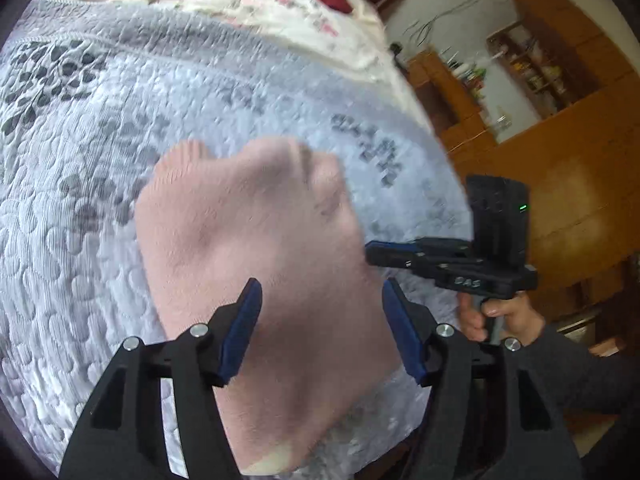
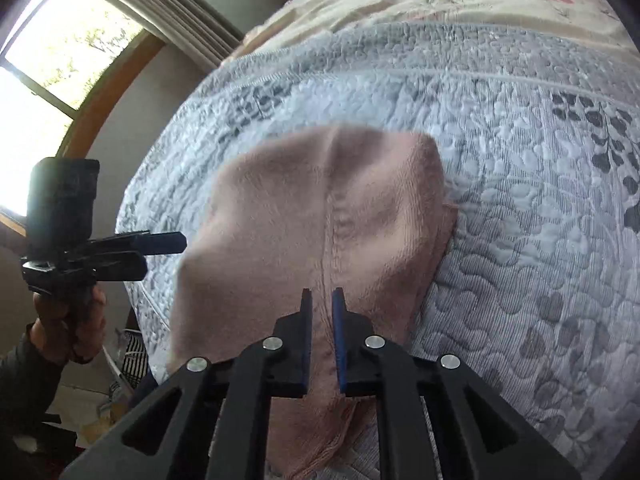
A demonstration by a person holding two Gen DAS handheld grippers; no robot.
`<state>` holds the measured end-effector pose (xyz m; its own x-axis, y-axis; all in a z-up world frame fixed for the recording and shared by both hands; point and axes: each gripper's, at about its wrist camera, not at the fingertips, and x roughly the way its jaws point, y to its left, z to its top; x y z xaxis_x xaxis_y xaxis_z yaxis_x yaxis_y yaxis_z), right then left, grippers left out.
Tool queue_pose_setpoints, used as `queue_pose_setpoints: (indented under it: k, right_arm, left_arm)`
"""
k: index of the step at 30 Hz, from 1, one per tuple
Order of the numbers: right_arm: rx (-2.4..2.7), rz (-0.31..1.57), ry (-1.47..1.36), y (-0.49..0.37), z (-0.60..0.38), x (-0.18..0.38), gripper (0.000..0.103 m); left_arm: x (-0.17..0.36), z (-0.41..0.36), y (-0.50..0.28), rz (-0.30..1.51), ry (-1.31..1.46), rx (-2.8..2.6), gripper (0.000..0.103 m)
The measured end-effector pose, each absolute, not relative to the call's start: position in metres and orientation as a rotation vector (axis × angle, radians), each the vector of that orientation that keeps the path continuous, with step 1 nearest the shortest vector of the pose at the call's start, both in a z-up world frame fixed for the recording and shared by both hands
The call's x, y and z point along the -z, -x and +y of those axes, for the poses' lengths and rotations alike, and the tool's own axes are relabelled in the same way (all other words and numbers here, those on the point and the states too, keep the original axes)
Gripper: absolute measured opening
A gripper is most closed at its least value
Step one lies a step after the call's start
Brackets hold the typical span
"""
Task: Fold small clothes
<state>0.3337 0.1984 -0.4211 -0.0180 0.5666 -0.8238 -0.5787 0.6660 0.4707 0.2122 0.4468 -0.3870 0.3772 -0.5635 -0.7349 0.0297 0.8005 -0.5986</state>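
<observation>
A pink garment lies on the bed's grey quilt, its centre seam running straight away from the right gripper. That gripper's fingers are narrowed around the seam, though whether they pinch cloth is unclear. The left gripper hovers over the garment with fingers wide; the garment's near edge is cut off.

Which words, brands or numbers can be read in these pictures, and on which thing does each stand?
"DAS": on the body of the right gripper, seen in the left wrist view; slightly blurred.
Dark marks on the grey quilt: too blurred to read.
Items on the wooden shelves: too small to read.
Pink garment: no text visible.
</observation>
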Motion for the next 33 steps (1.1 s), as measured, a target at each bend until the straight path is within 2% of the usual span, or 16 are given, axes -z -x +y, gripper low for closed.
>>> queue_pose_setpoints:
  k: [1,2,5,9,13,15,17,18,21,24,27,29,30,31,32,33]
  right_arm:
    - [-0.893,1.323,0.042,-0.331,0.2,0.437,0.001]
    - [-0.892,1.316,0.062,-0.329,0.2,0.447,0.0]
    - [-0.872,1.308,0.066,-0.324,0.199,0.436,0.0]
    - [-0.926,1.243,0.072,-0.296,0.189,0.395,0.006]
    - [-0.92,1.321,0.16,-0.272,0.195,0.426,0.006]
    - [-0.874,1.344,0.242,-0.269,0.197,0.452,0.0]
    - [-0.857,1.337,0.222,-0.266,0.193,0.439,0.001]
    - [-0.866,1.304,0.222,-0.26,0.191,0.424,0.006]
    - [-0.929,1.253,0.206,-0.236,0.189,0.396,0.006]
    - [-0.915,1.298,0.315,-0.222,0.204,0.426,0.006]
    - [-0.86,1.348,0.267,-0.227,0.2,0.447,0.004]
    - [-0.85,1.329,0.245,-0.223,0.194,0.427,0.012]
    - [-0.848,1.312,0.24,-0.218,0.189,0.415,0.028]
    - [-0.836,1.291,0.23,-0.212,0.181,0.401,0.052]
    - [-0.808,1.264,0.228,-0.205,0.174,0.386,0.065]
    - [-0.766,1.233,0.239,-0.197,0.168,0.372,0.085]
  left_arm:
    - [0.399,0.44,-0.214,1.159,0.474,0.368,0.056]
    - [0.406,0.44,-0.214,1.163,0.458,0.354,0.055]
    - [0.391,0.446,-0.211,1.144,0.503,0.345,0.057]
    - [0.357,0.439,-0.173,1.08,0.515,0.44,0.061]
    - [0.4,0.419,-0.152,1.195,0.467,0.383,0.061]
    - [0.421,0.414,-0.151,1.207,0.483,0.354,0.061]
    - [0.408,0.416,-0.142,1.166,0.54,0.36,0.064]
    - [0.398,0.418,-0.135,1.135,0.573,0.379,0.066]
    - [0.379,0.418,-0.108,1.066,0.611,0.409,0.076]
    - [0.41,0.402,-0.107,1.169,0.548,0.342,0.076]
    - [0.433,0.395,-0.113,1.219,0.55,0.285,0.077]
    - [0.416,0.398,-0.109,1.198,0.584,0.265,0.08]
    - [0.402,0.4,-0.102,1.175,0.579,0.245,0.089]
    - [0.388,0.4,-0.094,1.152,0.545,0.21,0.095]
    - [0.371,0.4,-0.083,1.124,0.489,0.163,0.098]
    - [0.353,0.397,-0.071,1.097,0.417,0.105,0.1]
